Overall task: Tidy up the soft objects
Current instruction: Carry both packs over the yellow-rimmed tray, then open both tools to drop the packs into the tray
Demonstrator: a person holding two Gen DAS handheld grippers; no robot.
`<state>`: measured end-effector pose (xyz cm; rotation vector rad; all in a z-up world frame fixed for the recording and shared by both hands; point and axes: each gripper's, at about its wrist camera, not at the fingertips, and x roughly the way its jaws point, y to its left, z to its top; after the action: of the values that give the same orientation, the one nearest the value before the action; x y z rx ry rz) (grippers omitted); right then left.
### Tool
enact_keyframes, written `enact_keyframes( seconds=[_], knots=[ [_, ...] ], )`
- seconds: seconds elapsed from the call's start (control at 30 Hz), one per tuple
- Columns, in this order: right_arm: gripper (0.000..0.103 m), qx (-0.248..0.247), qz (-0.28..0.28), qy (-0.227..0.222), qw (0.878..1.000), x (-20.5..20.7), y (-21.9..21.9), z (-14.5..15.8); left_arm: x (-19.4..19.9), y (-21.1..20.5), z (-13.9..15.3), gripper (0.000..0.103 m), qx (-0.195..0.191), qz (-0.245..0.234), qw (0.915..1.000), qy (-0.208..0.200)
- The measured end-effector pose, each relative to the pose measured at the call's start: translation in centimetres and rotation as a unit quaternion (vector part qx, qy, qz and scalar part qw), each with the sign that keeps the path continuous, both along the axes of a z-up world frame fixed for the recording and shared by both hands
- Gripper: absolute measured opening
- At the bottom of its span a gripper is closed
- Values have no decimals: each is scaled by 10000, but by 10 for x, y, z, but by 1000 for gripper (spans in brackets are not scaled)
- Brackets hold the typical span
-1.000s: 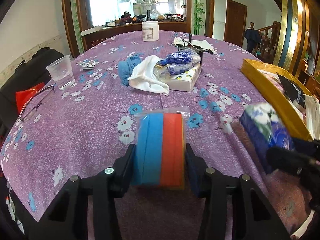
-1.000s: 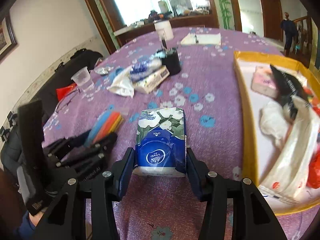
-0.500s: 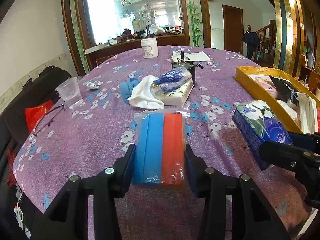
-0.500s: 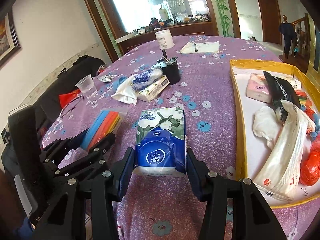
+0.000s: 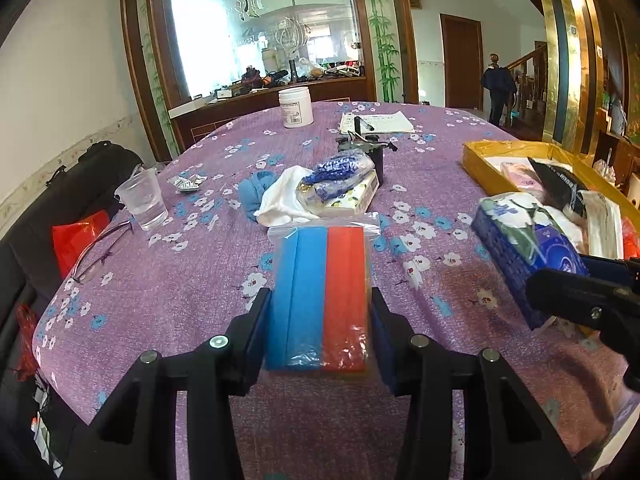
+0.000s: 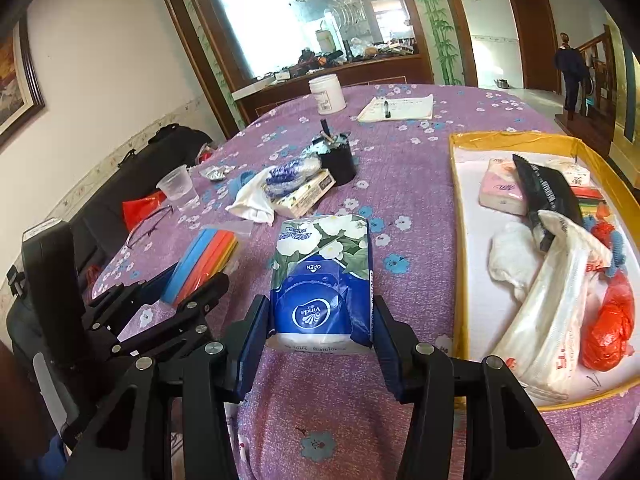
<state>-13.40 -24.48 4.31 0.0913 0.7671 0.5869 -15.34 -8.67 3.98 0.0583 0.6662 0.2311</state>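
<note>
My left gripper point(image 5: 318, 336) is shut on a clear bag of blue and orange sponges point(image 5: 320, 292), held above the purple flowered tablecloth point(image 5: 168, 280). In the right wrist view that sponge bag point(image 6: 204, 260) and the left gripper point(image 6: 188, 292) show at the left. My right gripper point(image 6: 320, 344) is shut on a blue and floral Vinda tissue pack point(image 6: 324, 276), lifted off the cloth. The same tissue pack point(image 5: 524, 248) appears at the right of the left wrist view. The yellow tray point(image 6: 458, 264) lies to the right, holding tissue packs, a white bag, a black bag and a red bag.
Mid-table lies a pile: white cloth point(image 5: 284, 200), blue cloth point(image 5: 254, 192), a blue patterned bag on a tissue box point(image 5: 352, 196). A plastic cup point(image 5: 142, 200), glasses point(image 5: 100, 252), a black pot point(image 6: 338, 158), a white jar point(image 6: 326, 94) and a notepad point(image 6: 396, 108) stand further off.
Both grippers have risen with their loads and tipped up, so more of the room shows. The tissue pack sits closer to the tray side in the left wrist view.
</note>
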Motion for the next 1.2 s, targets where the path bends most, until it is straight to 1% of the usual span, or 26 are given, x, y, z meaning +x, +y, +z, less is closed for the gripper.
enact_keyframes(
  seconds=[0.27,0.5,0.67,0.83,1.03,1.2],
  knots=[
    [54,277,-276,-128,9992,3,-30,13,-2,1,9,45,-259,-87,9996,-23],
    [54,537,-630,-138,9965,11,-69,18,3,-21,16,45,-301,-335,9990,16],
    [54,772,-1007,-94,9919,18,-106,16,10,-50,27,45,-375,-693,9969,43],
    [54,998,-1395,-107,9851,21,-146,19,20,-92,36,45,-454,-1172,9920,92],
    [54,1090,-1821,-72,9772,25,-191,15,38,-138,34,45,-435,-1605,9858,220],
    [54,1066,-2059,82,9727,36,-215,4,60,-163,28,45,-468,-1793,9821,326]
  ],
)
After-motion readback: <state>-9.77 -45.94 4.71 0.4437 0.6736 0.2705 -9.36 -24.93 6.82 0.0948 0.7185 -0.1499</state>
